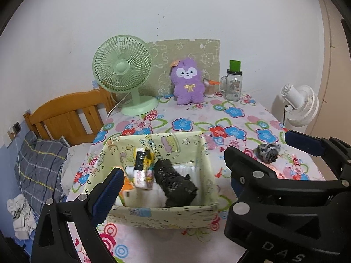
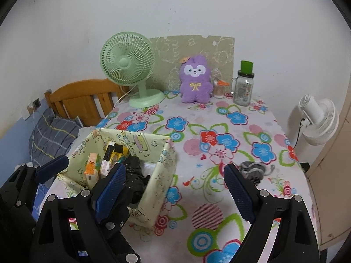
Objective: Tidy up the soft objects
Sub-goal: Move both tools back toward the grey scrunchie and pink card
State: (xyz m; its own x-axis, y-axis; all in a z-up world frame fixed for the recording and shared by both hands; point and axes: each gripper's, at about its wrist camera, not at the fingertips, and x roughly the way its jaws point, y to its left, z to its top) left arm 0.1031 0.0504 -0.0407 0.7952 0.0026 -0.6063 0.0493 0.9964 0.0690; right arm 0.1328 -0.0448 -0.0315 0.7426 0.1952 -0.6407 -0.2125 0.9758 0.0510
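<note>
My left gripper (image 1: 173,179) hangs just above the near rim of the storage box (image 1: 162,217), its jaws spread wide and holding nothing. My right gripper (image 2: 175,188) hovers over the flowered tabletop (image 2: 219,131) to the right of that box, its jaws likewise apart and empty; in the right wrist view the left gripper's black frame shows at the lower left, in front of the box.

The pale yellow-green box, printed with cartoon figures, sits on the near left part of the tabletop. Inside it lie a black crumpled bundle (image 1: 175,182), leaning across the middle, and beside it on the left a few small packets (image 1: 142,171), one black and yellow, one pale pink. White padding shows under them.

To the right of the box, well apart from it and close to the tabletop's right edge, lies a grey knitted wad (image 2: 254,171), loose on the cloth, between my right jaws and the edge.

At the far end, against the wall, stand a green desk fan (image 1: 125,70), a purple plush toy (image 1: 188,83) and a glass jar with a green lid (image 1: 233,83). A white fan (image 2: 318,118) stands off the right side, a wooden bed headboard (image 1: 65,114) off the left.
</note>
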